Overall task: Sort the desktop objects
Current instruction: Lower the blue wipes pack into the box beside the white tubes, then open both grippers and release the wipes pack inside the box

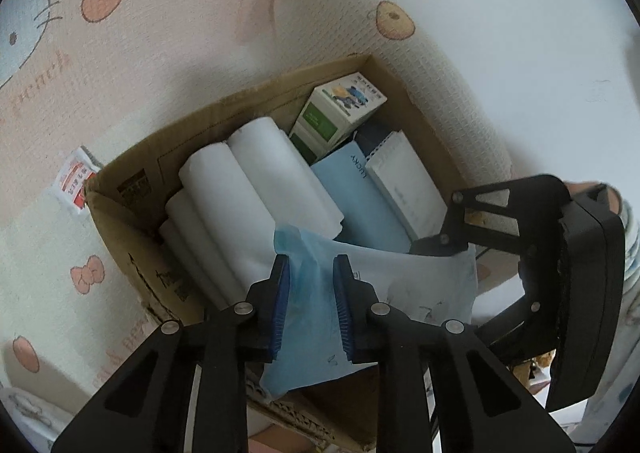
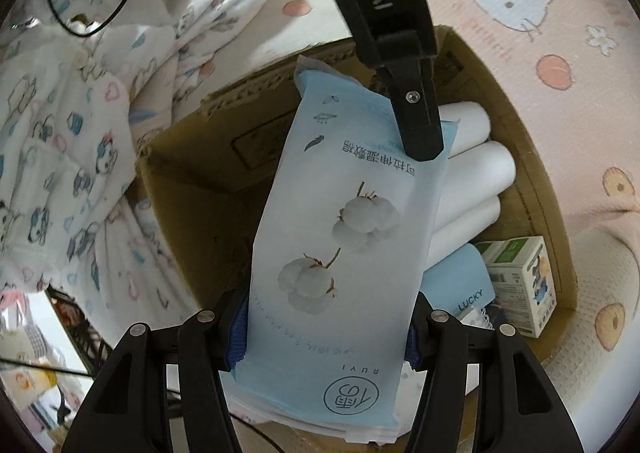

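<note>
A light-blue soft pack with cotton-flower print hangs over an open cardboard box. My right gripper is shut on its near end. My left gripper is shut on its other end, where the blue film bunches between the blue pads; the left finger also shows in the right wrist view. The right gripper shows in the left wrist view, at the pack's far corner. The box holds white rolls, a blue "LUCKY" book, a white notebook and a green-white carton.
The box sits on a pink cartoon-print mat. A small red-white sachet lies on the mat left of the box. The person's patterned clothing is close on the left of the right wrist view. White floor lies beyond the mat.
</note>
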`<state>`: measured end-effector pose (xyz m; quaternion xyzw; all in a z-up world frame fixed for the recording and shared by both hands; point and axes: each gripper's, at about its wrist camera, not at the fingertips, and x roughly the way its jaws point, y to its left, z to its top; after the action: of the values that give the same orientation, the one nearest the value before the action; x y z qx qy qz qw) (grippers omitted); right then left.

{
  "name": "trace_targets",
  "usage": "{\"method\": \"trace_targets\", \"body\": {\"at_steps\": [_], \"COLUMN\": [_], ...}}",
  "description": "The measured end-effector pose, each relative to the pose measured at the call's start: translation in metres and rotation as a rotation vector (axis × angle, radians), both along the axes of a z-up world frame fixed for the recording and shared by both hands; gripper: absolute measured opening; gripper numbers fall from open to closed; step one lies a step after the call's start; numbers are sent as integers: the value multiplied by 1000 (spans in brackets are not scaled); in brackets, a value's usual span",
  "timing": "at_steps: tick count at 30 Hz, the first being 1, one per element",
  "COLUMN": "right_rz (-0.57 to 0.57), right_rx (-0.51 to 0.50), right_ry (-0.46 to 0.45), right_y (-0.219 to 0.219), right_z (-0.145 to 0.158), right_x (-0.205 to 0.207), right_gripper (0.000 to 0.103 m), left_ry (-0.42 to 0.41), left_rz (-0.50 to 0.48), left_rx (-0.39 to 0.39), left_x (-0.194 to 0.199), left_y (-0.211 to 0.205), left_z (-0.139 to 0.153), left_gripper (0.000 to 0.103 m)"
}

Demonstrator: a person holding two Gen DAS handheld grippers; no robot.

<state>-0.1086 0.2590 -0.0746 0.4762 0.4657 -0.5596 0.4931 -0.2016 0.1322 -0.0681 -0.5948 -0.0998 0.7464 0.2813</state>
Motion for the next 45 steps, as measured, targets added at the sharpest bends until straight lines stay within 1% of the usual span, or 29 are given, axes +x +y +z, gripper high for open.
{"method": "trace_targets", "body": {"at_steps": [3, 6, 8, 11, 15, 18, 21, 24, 27, 29, 31, 33, 36, 38, 39, 40, 42, 43, 44, 45], "right_rz": [37, 87, 146, 172, 212, 234, 265, 322, 395, 445, 483, 501, 532, 531, 531, 533, 534, 523, 509, 491], "right_rx": [39, 101, 140, 162, 171, 186, 206, 244, 316, 360, 387, 406, 451, 480, 487, 488, 476, 466, 465, 463], "right_ry": [-21, -44, -52, -76, -50, -35, -17, 20, 51, 72, 61, 63, 62, 67, 83, 101, 152, 169, 160, 160], "right_y": [0, -2, -3, -3, -6, -10, -15, -20, -27, -32, -39, -48, -57, -60, -62, -63, -64, -64, -64, -63], "right_z": [-2, -4, -4, -8, -12, -15, -15, -18, -27, -34, -38, -40, -44, -45, -45, -44, -40, -36, -33, -29], "right_x": [-3, -2, -1, -2, 3, 6, 8, 14, 21, 25, 27, 27, 28, 26, 26, 26, 27, 26, 26, 25], "right_gripper": [57, 57, 57, 57, 57, 57, 57, 57, 57, 57, 57, 57, 57, 57, 57, 58, 70, 82, 84, 84], "left_ry": [-31, -67, -73, -77, -95, -69, -60, -61, -53, -36, -18, -13, -14, -10, -9, -9, -6, -1, 3, 8], "left_rz": [2, -19, -39, -51, -38, -36, -28, 12, 43, 62, 80, 90, 96, 92, 88, 85, 75, 67, 59, 52], "left_rx": [0, -20, -41, -73, -80, -97, -87, -68, -15, 6, 25, 57, 64, 67, 74, 79, 78, 72, 62, 51], "left_x": [0, 3, 9, 13, 16, 21, 26, 31, 34, 32, 29, 27, 25, 24, 24, 26, 27, 27, 28, 28], "left_y": [1, 5, 8, 13, 12, 10, 3, -13, -29, -36, -44, -53, -57, -60, -60, -60, -56, -55, -52, -49], "left_z": [-1, -4, -5, -12, -20, -15, -10, -6, 0, 3, 6, 7, 6, 8, 8, 9, 11, 12, 14, 15], "left_gripper": [25, 25, 25, 25, 25, 25, 25, 25, 25, 25, 25, 25, 25, 27, 30, 36, 39, 40, 42, 43]}}
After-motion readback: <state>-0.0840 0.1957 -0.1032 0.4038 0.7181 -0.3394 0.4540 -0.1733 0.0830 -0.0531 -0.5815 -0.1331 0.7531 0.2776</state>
